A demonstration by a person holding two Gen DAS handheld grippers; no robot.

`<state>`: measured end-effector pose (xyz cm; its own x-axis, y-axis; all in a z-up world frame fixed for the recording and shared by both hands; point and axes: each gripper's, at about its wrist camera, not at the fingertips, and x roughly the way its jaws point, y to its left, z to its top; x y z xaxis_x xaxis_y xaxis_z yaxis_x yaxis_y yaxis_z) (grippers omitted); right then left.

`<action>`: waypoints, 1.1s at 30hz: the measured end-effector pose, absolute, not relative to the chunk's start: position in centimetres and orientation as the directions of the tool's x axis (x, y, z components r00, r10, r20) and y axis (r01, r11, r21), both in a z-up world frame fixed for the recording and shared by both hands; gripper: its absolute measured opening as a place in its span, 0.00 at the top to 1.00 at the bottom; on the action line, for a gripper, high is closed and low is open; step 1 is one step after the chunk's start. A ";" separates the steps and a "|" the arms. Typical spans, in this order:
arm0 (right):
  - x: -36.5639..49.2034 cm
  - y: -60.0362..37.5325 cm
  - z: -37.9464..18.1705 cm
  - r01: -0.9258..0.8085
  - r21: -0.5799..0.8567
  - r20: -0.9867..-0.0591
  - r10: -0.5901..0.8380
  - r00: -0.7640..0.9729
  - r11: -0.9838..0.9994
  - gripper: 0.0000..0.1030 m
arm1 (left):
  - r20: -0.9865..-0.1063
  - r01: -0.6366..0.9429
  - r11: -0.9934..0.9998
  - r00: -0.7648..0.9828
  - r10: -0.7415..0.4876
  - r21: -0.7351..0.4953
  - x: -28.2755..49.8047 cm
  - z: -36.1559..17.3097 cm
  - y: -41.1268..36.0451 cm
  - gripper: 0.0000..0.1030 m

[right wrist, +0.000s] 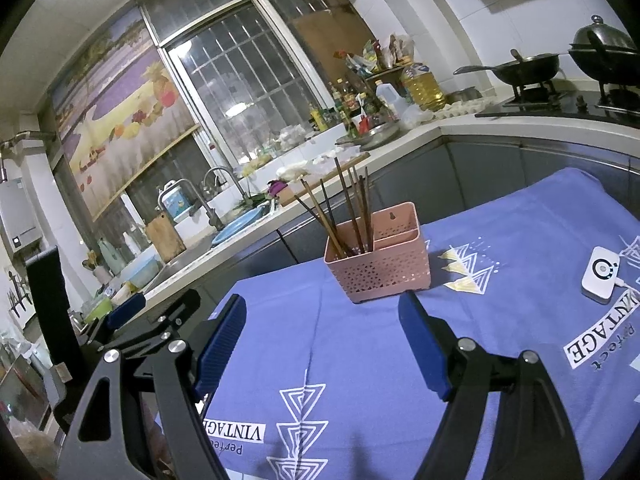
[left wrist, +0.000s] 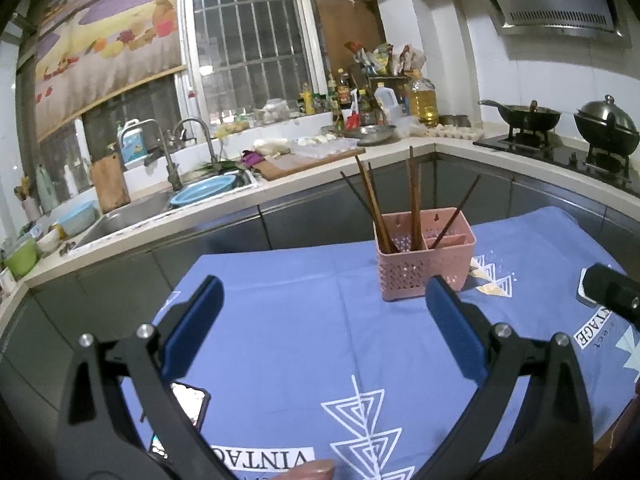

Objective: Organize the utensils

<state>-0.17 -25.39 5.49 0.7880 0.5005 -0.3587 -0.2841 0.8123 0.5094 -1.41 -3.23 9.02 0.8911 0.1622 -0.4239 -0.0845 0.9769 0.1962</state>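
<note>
Standing beyond spread fingers (left wrist: 452,320): chopstick basket (left wrist: 424,266).

**Chopsticks upright in the pink caddy, left gripper wide open**

The left gripper (left wrist: 322,312) hangs above the blue tablecloth (left wrist: 288,320) with its blue-padded fingers (left wrist: 196,320) spread far apart and nothing between them. Toward the table's far edge stands a pink perforated utensil caddy (left wrist: 424,256), split into compartments. Several dark wooden chopsticks (left wrist: 374,204) lean in its left compartment, and a single one (left wrist: 458,212) slants in the right front compartment. A phone (left wrist: 188,402) lies near the table's near left corner, partly hidden by the gripper's frame. A black part of the other gripper (left wrist: 612,292) pokes in at the right edge.
</note>
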 end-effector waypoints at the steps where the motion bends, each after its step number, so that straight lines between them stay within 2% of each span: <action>1: -0.2 -25.6 5.5 -0.282 0.511 -0.357 0.499 0.790 0.812 0.24 | -0.427 -0.082 0.976 0.889 0.162 0.200 -1.4 9.0 -3.4 0.06; 33: -0.1 -28.6 4.2 -0.237 0.569 -0.339 0.487 0.805 0.787 0.24 | -0.464 -0.040 0.953 0.867 0.182 0.299 0.2 7.2 -7.5 0.06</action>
<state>-0.10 -28.56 4.21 0.8045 0.4874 -0.3393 -0.2367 0.7872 0.5695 0.18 -7.51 7.19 0.8671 0.1818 -0.4638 -0.0400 0.9534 0.2989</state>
